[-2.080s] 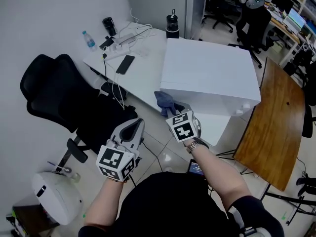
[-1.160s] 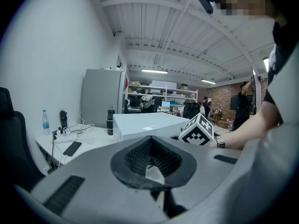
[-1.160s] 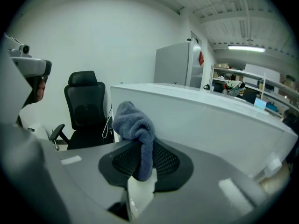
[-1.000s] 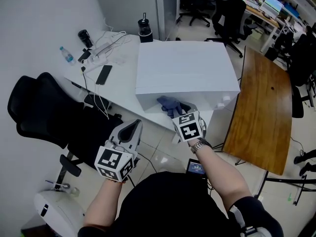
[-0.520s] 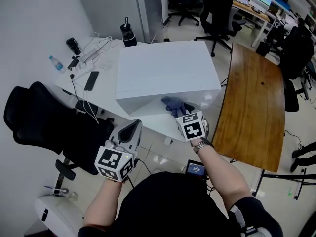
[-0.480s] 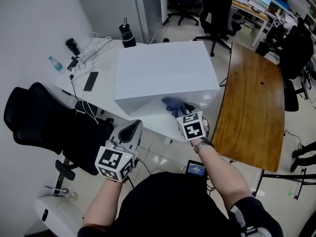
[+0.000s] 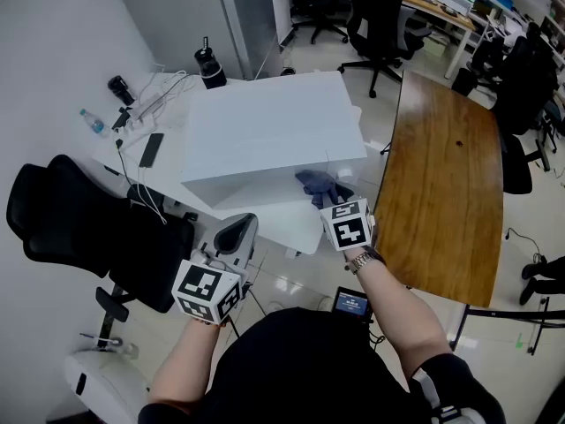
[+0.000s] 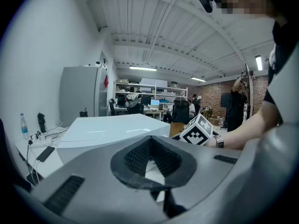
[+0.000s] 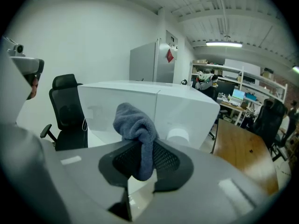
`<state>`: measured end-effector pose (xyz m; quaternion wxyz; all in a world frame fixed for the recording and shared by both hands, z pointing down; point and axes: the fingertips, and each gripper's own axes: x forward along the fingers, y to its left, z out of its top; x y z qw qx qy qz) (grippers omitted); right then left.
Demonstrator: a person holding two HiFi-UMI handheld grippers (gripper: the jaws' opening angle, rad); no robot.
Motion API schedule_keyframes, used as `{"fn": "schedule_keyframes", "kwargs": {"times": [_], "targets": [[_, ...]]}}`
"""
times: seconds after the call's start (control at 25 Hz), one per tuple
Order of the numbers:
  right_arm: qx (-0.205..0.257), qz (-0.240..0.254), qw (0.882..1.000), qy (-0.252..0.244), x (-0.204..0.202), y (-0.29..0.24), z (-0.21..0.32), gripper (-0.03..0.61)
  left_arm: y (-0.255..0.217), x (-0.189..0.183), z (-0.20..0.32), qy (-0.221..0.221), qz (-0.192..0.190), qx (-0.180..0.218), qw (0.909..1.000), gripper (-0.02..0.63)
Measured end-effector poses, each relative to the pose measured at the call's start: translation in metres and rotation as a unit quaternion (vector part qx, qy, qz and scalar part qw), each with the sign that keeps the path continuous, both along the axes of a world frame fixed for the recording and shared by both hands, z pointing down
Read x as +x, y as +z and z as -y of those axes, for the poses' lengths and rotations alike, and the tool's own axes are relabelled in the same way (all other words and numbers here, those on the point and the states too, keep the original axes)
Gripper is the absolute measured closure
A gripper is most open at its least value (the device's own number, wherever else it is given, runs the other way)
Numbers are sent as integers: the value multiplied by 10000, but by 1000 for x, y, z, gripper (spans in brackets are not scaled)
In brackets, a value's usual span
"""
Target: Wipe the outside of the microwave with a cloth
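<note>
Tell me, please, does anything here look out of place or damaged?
Nothing stands out. The microwave sits upright on the white table with no damage visible, and the cloth is clamped, bunched, in the right hand-held gripper.

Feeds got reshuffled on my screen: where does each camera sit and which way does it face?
Head view: on the person's head, looking steeply down at the white microwave; both forearms, the left gripper and the right gripper show.
Left gripper view: on the left gripper, looking along its shut, empty jaws at the microwave; the right forearm shows.
Right gripper view: on the right gripper, looking along jaws shut on the cloth at the microwave's knob side.
Shared: all three show the microwave.
</note>
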<state>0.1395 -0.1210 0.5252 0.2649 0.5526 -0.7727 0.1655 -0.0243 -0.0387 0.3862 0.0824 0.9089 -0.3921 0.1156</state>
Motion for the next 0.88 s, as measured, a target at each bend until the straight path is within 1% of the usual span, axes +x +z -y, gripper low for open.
{"fn": "schedule_keyframes", "kwargs": {"times": [0.16, 0.32, 0.68, 0.88], "targets": [[4, 28, 10000, 49, 21, -1, -4, 509, 0, 19, -3, 51, 28, -7, 10000, 607], [29, 44, 10000, -16, 32, -3, -9, 509, 1, 34, -6, 66, 48, -15, 10000, 607], [30, -2, 10000, 56, 68, -4, -12, 509, 2, 63, -13, 91, 70, -16, 9999, 607], [97, -24, 9999, 120, 85, -6, -13, 509, 1, 71, -17, 51, 91, -3, 9999, 607]]}}
